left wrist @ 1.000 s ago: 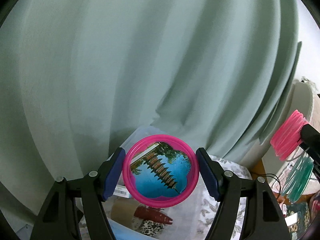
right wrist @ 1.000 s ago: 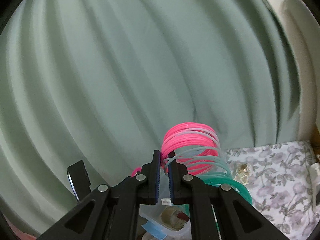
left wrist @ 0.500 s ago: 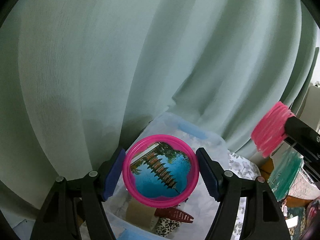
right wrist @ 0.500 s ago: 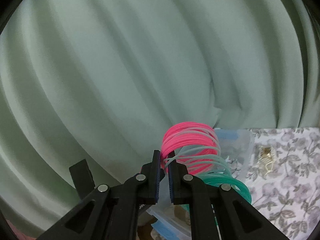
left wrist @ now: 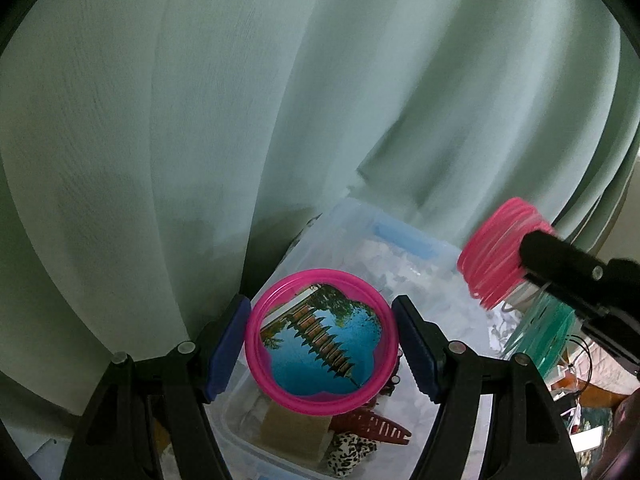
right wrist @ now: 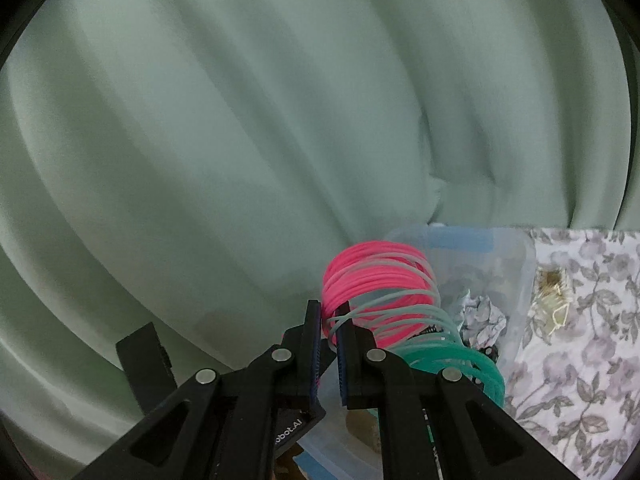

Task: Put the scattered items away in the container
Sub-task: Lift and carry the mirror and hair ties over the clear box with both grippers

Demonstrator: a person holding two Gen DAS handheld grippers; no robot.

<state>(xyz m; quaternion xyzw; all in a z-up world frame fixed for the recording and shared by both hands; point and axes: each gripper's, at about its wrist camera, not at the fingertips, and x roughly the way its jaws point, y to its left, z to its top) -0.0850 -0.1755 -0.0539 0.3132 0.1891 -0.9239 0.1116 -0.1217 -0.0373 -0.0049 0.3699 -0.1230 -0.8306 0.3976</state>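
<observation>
In the lower centre of the left wrist view, the left tool is clamped on a round pink-rimmed mirror, its 2 blue pads pressed against the rim on either side. The mirror's face carries a blue reflection with a dark toothed shape that is hard to read. It hangs over the clear plastic container, covering much of the inside. Below it, in the container, lie a red hair claw, a leopard-print piece and a tan block, each partly cut off.

In the lower centre of the right wrist view, the right tool is closed on a few strands of a pink-and-green plastic coil, which spills to the right over the container. The coil hides most of the contents; crumpled paper shows past it. Further right, a small pale object rests on the floral cloth, too blurred to name. A pale green curtain fills the background.
</observation>
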